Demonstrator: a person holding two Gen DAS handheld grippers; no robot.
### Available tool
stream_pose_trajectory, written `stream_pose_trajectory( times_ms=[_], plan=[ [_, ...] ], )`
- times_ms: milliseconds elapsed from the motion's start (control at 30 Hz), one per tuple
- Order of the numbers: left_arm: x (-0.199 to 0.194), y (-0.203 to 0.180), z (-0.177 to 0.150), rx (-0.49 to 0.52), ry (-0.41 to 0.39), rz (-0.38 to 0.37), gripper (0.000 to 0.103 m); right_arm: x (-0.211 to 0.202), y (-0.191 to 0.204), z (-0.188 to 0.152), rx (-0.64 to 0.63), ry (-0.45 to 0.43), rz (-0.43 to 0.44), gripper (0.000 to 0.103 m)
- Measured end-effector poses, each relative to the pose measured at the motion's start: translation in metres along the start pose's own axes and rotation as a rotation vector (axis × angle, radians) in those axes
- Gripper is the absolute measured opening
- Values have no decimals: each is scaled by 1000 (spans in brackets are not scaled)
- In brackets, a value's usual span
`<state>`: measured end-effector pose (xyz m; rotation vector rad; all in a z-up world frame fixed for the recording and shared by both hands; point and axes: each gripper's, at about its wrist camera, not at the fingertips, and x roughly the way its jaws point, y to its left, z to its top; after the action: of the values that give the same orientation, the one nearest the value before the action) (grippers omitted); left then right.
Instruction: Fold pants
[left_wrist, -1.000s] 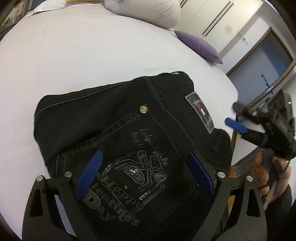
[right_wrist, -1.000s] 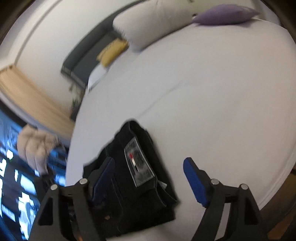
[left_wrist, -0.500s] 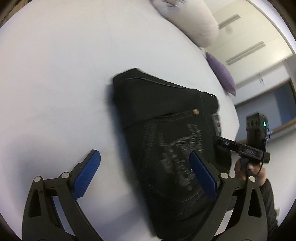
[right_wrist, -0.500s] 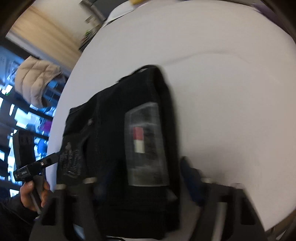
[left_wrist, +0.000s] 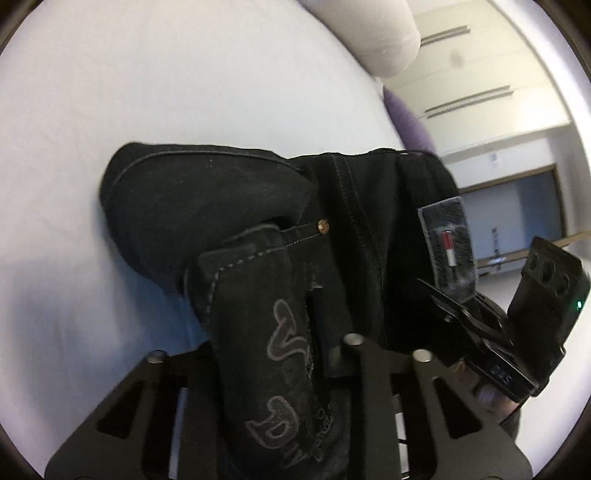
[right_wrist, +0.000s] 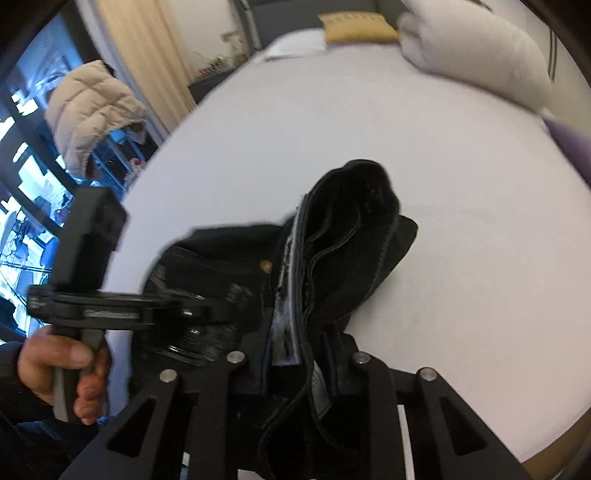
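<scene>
The folded black pants (left_wrist: 229, 206) lie bunched on the white bed (left_wrist: 166, 92), with a rivet, a grey label patch (left_wrist: 448, 243) and printed lettering showing. My left gripper (left_wrist: 258, 343) is shut on the near pocket edge of the pants, which bulge up between its arms. My right gripper (right_wrist: 299, 350) is shut on the waistband end by the label; the pants (right_wrist: 354, 236) stand up in folds before it. Each gripper shows in the other's view: the right one (left_wrist: 491, 339) at the right, the left one (right_wrist: 122, 302) at the left, held by a hand.
A white pillow (left_wrist: 373, 33) and a purple cushion (left_wrist: 410, 118) lie at the bed's far end. The right wrist view shows a beige jacket (right_wrist: 92, 110), curtains and windows at left, and a yellow cushion (right_wrist: 354, 26) beyond the bed. The bed edge runs along the lower right.
Both grippers have closed from open onto the pants' near edge, left on the pocket side and right on the label side. The cloth has risen and bunched between them.
</scene>
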<state>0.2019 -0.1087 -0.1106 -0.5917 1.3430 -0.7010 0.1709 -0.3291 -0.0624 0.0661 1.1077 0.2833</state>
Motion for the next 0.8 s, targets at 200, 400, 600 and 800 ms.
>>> stream_pose_trajectory(
  times_ms=[200, 400, 600, 800],
  plan=[
    [-89, -7, 51, 41, -161, -32, 17, -23, 34, 56, -13, -126, 84, 25],
    [-162, 18, 136, 134, -233, 99, 17, 46, 28, 140, 186, -157, 307, 25],
    [-120, 126, 223, 49, -126, 272, 21, 195, 28, 196, 285, 25, 367, 28],
    [-102, 158, 217, 31, -169, 349, 49, 226, 11, 163, 415, 5, 308, 68]
  ],
)
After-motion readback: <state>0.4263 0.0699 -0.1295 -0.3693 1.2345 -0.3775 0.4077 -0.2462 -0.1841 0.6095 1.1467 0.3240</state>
